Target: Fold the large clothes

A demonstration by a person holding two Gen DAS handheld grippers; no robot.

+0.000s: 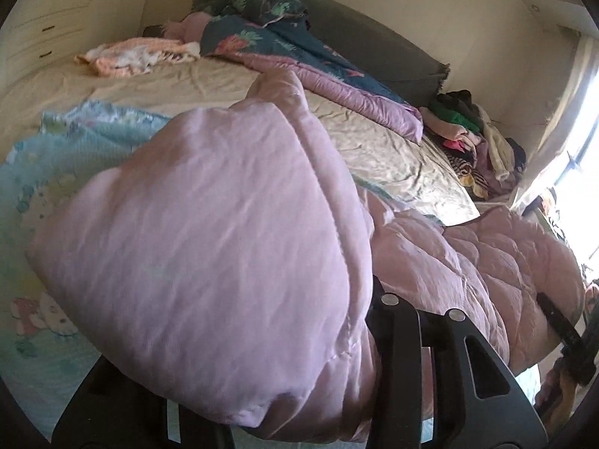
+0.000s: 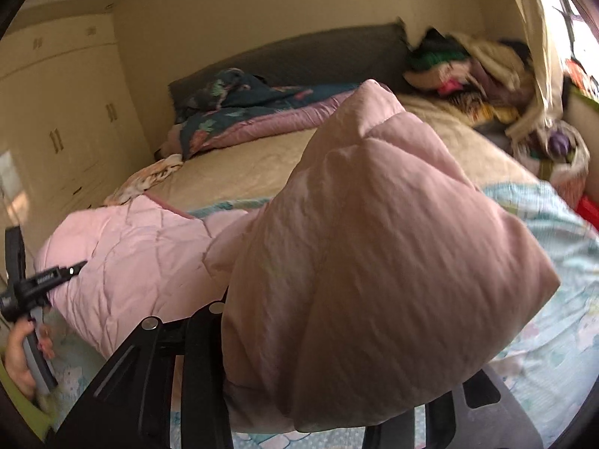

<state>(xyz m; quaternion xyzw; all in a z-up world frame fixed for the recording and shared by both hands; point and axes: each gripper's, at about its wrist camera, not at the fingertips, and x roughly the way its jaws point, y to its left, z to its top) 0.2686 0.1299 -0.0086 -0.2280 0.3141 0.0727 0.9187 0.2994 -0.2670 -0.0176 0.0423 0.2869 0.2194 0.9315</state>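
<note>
- The left gripper (image 1: 299,393) has its fingers closed on a puffy fold of the pink quilt (image 1: 209,254) — the cloth bulges out and hides the tips.
- The right gripper (image 2: 322,404) pinches another thick fold of the same pink quilt (image 2: 374,262) between its fingers.
- The rest of the quilt sags between the two grippers, over the near edge of the bed (image 1: 209,86).
- Under it lies a light blue cartoon sheet (image 1: 48,172).
- Farther back is a dark blue flowery blanket (image 1: 262,41) against the grey headboard (image 1: 359,41).
- A pile of clothes (image 1: 475,138) sits in the far corner — near the window.
</note>
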